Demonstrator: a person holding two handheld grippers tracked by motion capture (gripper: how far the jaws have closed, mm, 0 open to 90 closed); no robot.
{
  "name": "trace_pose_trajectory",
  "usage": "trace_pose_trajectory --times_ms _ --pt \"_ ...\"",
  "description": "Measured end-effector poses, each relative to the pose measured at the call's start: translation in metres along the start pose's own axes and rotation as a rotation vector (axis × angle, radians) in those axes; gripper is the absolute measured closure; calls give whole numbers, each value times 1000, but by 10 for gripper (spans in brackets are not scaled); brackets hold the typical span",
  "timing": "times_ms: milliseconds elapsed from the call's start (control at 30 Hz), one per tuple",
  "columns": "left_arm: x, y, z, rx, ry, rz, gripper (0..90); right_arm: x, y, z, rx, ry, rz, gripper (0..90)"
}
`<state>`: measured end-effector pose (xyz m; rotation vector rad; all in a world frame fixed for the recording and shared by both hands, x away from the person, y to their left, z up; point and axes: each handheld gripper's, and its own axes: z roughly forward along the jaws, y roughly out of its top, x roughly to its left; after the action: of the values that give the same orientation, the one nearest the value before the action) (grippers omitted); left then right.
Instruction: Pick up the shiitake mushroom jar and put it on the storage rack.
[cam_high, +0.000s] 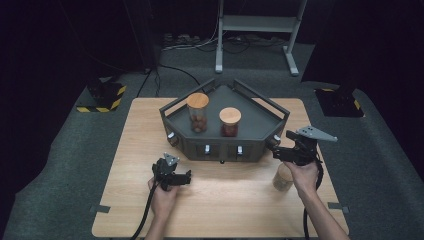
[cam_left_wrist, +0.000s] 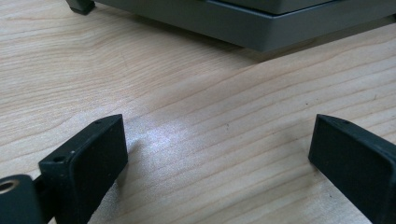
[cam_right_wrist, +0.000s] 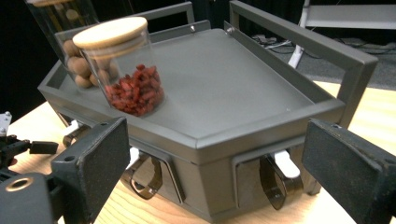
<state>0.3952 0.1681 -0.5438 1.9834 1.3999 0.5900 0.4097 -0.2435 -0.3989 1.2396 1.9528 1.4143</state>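
A: From above, what's on the table (cam_high: 125, 165)?

B: A grey angular rack (cam_high: 225, 131) sits toward the far side. On its top stand two glass jars with wooden lids: a taller one (cam_high: 197, 112) holding round brown pieces and, to its right, a shorter one (cam_high: 230, 121) with red contents. A third jar (cam_high: 283, 177) stands on the wood near the right hand (cam_high: 303, 175), partly hidden by it.

A: And the grippers?

B: The left gripper (cam_high: 186, 176) is held low over bare wood in front of the rack. The right gripper (cam_high: 276, 148) is beside the rack's front right corner.

A: Are they holding anything?

B: No. The left gripper view shows its jaws spread wide with only wood grain between them and the rack's base edge beyond. The right gripper view shows its jaws equally wide apart, nothing between them.

A: What does that right gripper view add?

B: The red pieces look like dried berries, and curved metal clips (cam_right_wrist: 275, 179) hang on the rack's front panels. The left gripper (cam_right_wrist: 18, 147) peeks in at the edge.
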Motion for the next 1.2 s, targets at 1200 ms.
trace_pose_trajectory --times_ms 1200 --pt "0 0 0 0 1 -4 43 -28 -49 -16 1 7 11 78"
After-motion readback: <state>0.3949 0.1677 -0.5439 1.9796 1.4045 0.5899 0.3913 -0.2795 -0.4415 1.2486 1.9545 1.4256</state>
